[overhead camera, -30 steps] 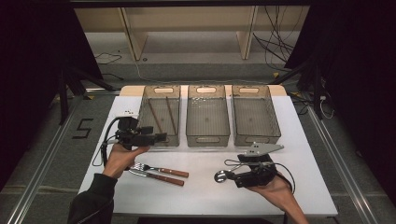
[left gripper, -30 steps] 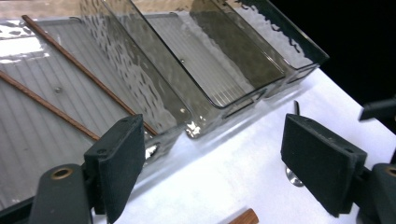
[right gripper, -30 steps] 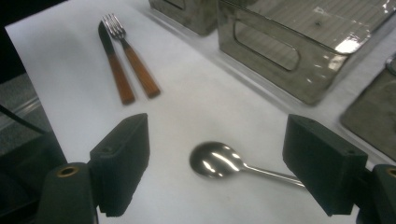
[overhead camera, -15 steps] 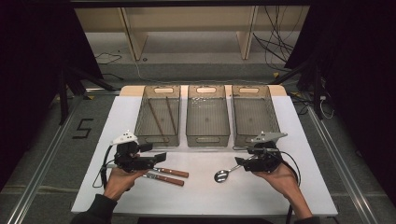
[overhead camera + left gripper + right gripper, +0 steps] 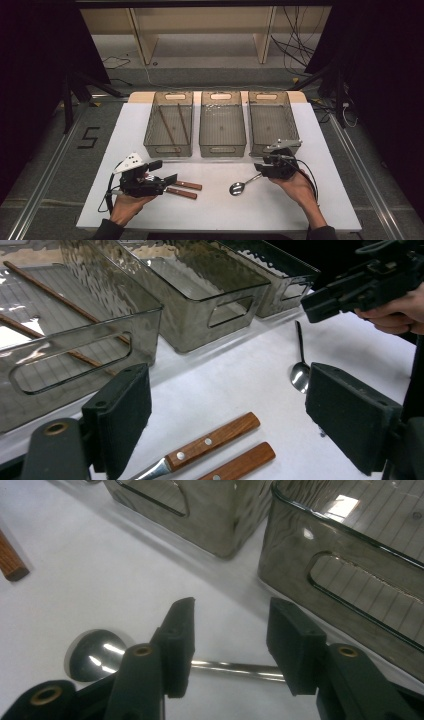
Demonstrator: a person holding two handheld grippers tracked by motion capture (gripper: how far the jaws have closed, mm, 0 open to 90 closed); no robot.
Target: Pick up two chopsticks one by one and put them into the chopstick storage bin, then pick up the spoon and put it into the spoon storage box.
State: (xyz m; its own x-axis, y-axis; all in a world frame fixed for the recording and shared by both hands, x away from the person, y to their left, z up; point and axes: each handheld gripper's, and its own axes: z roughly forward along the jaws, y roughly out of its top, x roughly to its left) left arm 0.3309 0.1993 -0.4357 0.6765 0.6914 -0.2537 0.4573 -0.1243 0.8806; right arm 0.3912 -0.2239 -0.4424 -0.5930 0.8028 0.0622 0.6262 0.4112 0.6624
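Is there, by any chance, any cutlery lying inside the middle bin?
No, the middle bin is bare inside, while the spoon lies on the table in front of it.

Your right gripper (image 5: 261,169) has bare table (image 5: 280,210) behind; the right bin (image 5: 272,145) blocks it ahead.

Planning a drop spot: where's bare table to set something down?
Free: the strip of white table in front of the spoon, and the patch between the wooden-handled utensils and spoon. Crowded: along the three bins, where the right gripper hovers over the spoon handle.
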